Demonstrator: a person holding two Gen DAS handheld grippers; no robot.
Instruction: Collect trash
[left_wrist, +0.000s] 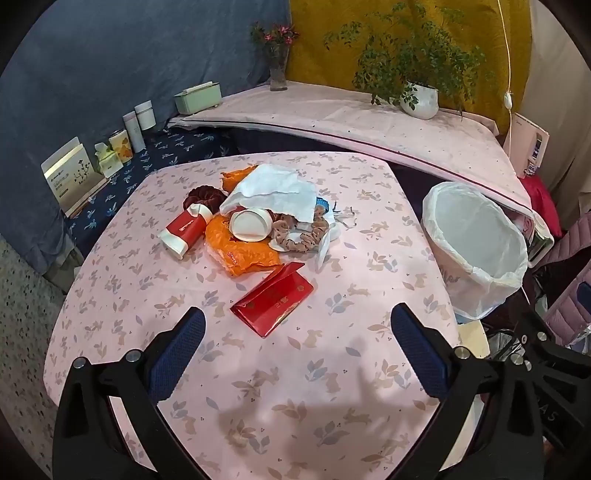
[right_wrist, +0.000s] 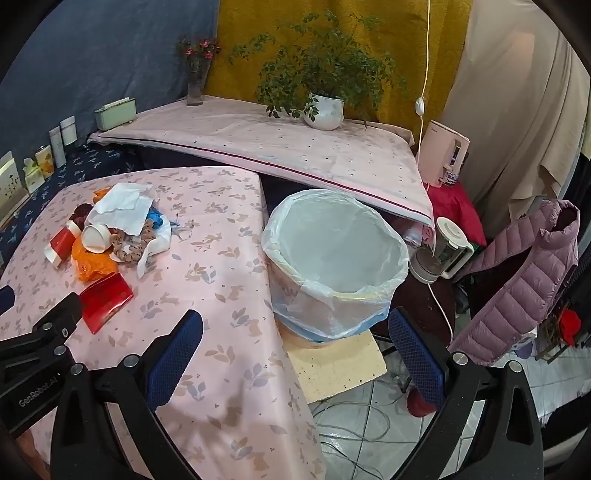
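Both your grippers, left (left_wrist: 297, 325) and right (right_wrist: 295, 328), gape wide and empty, trash pile (left_wrist: 258, 218) mid-table (left_wrist: 258, 406), lined bin (right_wrist: 334, 258) right, seemingly empty, blender (right_wrist: 447, 251) only in right view.

Even indoor light, both fisheye views sharp
Soft shadows on tablecloth (left_wrist: 258, 369) below gripper fingers, mild sheen on red envelope (left_wrist: 273, 301) & bin liner (right_wrist: 332, 240); strong barrel distortion w/ black vignette at corners, no motion blur
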